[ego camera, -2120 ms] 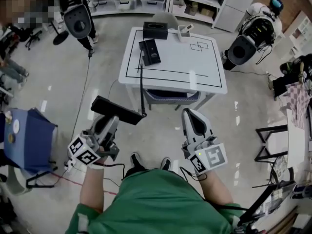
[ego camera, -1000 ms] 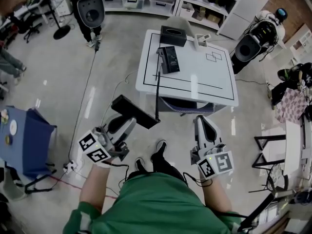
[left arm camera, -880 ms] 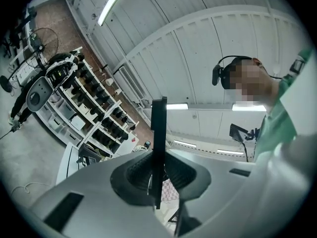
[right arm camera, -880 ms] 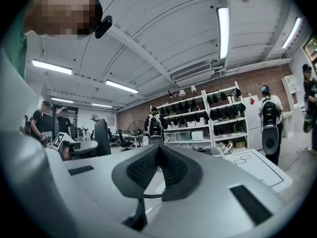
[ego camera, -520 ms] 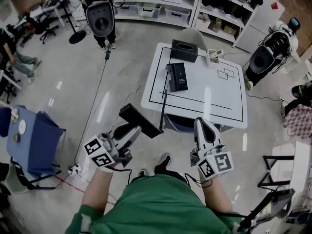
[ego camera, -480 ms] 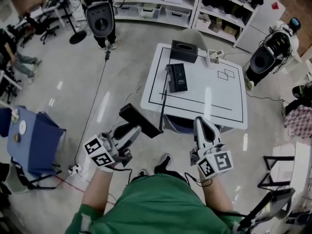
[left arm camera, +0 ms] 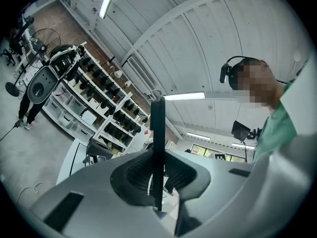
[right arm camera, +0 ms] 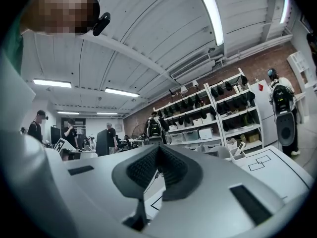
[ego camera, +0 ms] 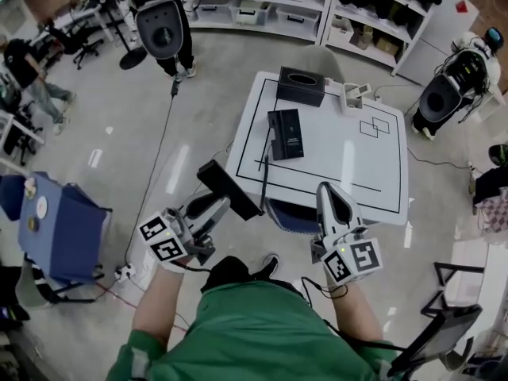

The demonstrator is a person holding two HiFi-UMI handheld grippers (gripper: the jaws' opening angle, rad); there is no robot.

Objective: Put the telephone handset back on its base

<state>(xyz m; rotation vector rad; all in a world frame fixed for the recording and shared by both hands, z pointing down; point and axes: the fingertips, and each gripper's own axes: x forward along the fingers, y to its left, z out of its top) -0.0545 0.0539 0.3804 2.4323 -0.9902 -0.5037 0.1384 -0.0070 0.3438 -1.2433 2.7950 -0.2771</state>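
I judge that I am in the carrying step: the handset (ego camera: 216, 179) is clamped in my left gripper (ego camera: 220, 205), left of centre and a little below the middle of the head view. It is off the table (ego camera: 349, 165) and well apart from the base (ego camera: 286, 134). The base lies flat in the upper middle of the frame, near the table's left edge, with a black box (ego camera: 300, 86) beyond it at the top edge of the table. A cord (ego camera: 263, 182) runs from the base down over the table's lower edge toward the handset. My left jaws stand partly apart and grip the handset. In the left gripper view it shows edge-on as a thin dark strip rising up the middle of the frame, with a ribbed pad pressed against each flat side. My right gripper (ego camera: 327, 194) sits right of centre, at the table's lower edge in the frame. Its jaws are fully together, pad against pad, with nothing between them. The next move, as I judge it, calls for carrying the handset up the frame over the table until it hangs above the base. I would then turn it to lie along the base's length, lower it into its seat and let go last. The cord needs slack, so that it neither snags the table edge nor drags the base. I cannot tell from here which part of the base takes the handset.
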